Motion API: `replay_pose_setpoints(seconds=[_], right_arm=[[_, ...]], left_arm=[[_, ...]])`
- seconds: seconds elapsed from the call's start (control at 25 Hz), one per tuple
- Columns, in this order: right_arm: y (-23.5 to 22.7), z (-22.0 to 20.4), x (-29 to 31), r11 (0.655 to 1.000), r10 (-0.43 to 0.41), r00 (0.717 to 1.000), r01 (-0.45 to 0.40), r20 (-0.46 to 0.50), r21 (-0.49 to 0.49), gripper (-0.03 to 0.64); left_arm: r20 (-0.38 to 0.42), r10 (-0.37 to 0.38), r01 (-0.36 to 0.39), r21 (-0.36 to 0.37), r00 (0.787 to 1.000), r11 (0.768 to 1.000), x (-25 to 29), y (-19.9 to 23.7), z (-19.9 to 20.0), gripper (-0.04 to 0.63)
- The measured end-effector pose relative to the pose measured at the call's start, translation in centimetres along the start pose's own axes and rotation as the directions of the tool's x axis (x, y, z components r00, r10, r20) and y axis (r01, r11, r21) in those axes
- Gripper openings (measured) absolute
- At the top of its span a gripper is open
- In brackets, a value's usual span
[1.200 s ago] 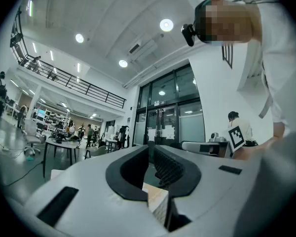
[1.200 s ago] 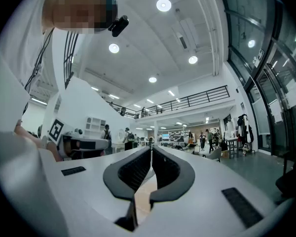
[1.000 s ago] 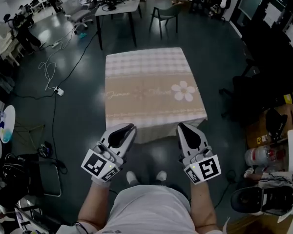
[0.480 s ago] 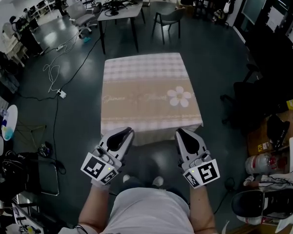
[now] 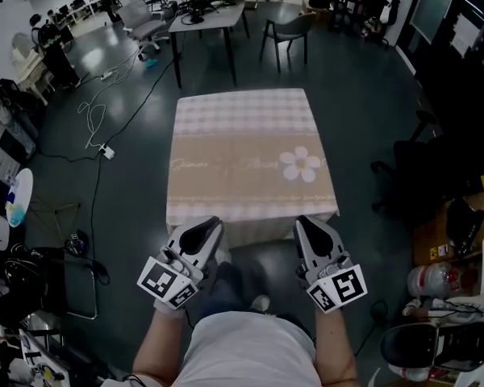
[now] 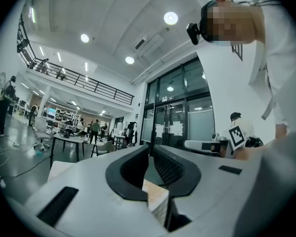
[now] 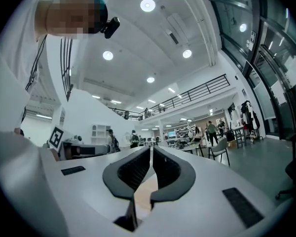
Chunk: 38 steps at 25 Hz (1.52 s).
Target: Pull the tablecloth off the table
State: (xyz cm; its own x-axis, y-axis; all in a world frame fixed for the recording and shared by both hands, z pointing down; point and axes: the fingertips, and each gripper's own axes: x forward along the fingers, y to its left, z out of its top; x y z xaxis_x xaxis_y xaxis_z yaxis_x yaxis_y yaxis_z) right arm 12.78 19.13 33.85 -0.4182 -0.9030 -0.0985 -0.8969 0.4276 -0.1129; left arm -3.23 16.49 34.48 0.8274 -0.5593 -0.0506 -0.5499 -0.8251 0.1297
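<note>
Fingers (image 6: 170, 167) of left gripper (image 5: 213, 222) and right gripper (image 5: 304, 220) tight on tablecloth (image 5: 246, 135), pinch only in gripper views.

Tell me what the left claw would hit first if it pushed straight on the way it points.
Probably the tablecloth: the left claw points at its near hanging edge, right ahead. Height is unclear from above, so it might skim over the top instead.

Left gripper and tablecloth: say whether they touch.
Cannot tell. Head view: the left gripper overlaps the tablecloth at its near edge. Left gripper view: shut jaws, beige cloth beyond, no plain contact or gap.
</note>
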Motion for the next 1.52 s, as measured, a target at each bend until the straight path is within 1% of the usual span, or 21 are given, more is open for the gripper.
replay_pose_setpoints(seconds=[0.16,0.32,0.48,0.64,0.76,0.96,1.08,1.24,1.32,1.4,1.52], right_arm=[[-1.1,-0.7,2.3,1.000,-0.002,1.000,0.001,-0.019,-0.008,0.032],[-2.9,-1.6,5.9,1.000,-0.010,0.999,0.010,-0.039,0.006,0.032],[-4.4,-2.8,10.9,1.000,-0.013,0.998,0.014,-0.068,0.014,0.032],[-6.4,-3.3,16.2,1.000,-0.015,0.996,0.017,-0.084,0.022,0.032],[-7.5,-3.8,20.1,0.999,-0.027,0.995,0.029,-0.098,0.027,0.033],[-9.5,-5.1,26.0,0.998,-0.055,0.988,0.057,-0.144,0.013,0.034],[-10.5,-6.0,28.5,0.998,-0.067,0.980,0.069,-0.186,0.005,0.034],[-12.3,-8.1,30.3,0.997,-0.078,0.954,0.072,-0.289,-0.033,0.034],[-13.8,-9.2,30.6,0.996,-0.091,0.938,0.083,-0.334,-0.040,0.034],[-15.5,-10.5,30.5,0.995,-0.101,0.921,0.095,-0.375,-0.035,0.035],[-18.3,-12.6,30.0,0.994,-0.108,0.889,0.102,-0.444,-0.037,0.036]], left_arm=[[-0.001,0.003,-0.003,-0.009,1.000,1.000,1.1,2.3,-0.6,0.040],[-0.003,0.011,-0.011,-0.032,1.000,0.999,3.1,6.1,-1.1,0.040],[-0.018,0.014,-0.015,-0.064,1.000,0.998,5.2,11.0,-1.4,0.040],[-0.025,0.033,-0.035,-0.065,0.999,0.997,7.4,16.4,-0.9,0.040],[-0.031,0.034,-0.036,-0.075,0.999,0.997,8.7,20.4,-0.5,0.040],[-0.038,0.047,-0.051,-0.096,0.998,0.994,10.4,27.2,-0.7,0.040],[-0.041,0.059,-0.063,-0.107,0.997,0.992,11.0,30.4,-1.1,0.040],[-0.122,0.064,-0.073,-0.078,0.990,0.994,11.8,33.6,-3.5,0.041],[-0.174,0.067,-0.083,-0.084,0.982,0.993,12.4,34.8,-5.4,0.045],[-0.232,0.069,-0.095,-0.101,0.970,0.990,13.1,35.4,-7.6,0.067],[-0.322,0.083,-0.122,-0.102,0.943,0.987,13.9,36.1,-11.0,0.110]])
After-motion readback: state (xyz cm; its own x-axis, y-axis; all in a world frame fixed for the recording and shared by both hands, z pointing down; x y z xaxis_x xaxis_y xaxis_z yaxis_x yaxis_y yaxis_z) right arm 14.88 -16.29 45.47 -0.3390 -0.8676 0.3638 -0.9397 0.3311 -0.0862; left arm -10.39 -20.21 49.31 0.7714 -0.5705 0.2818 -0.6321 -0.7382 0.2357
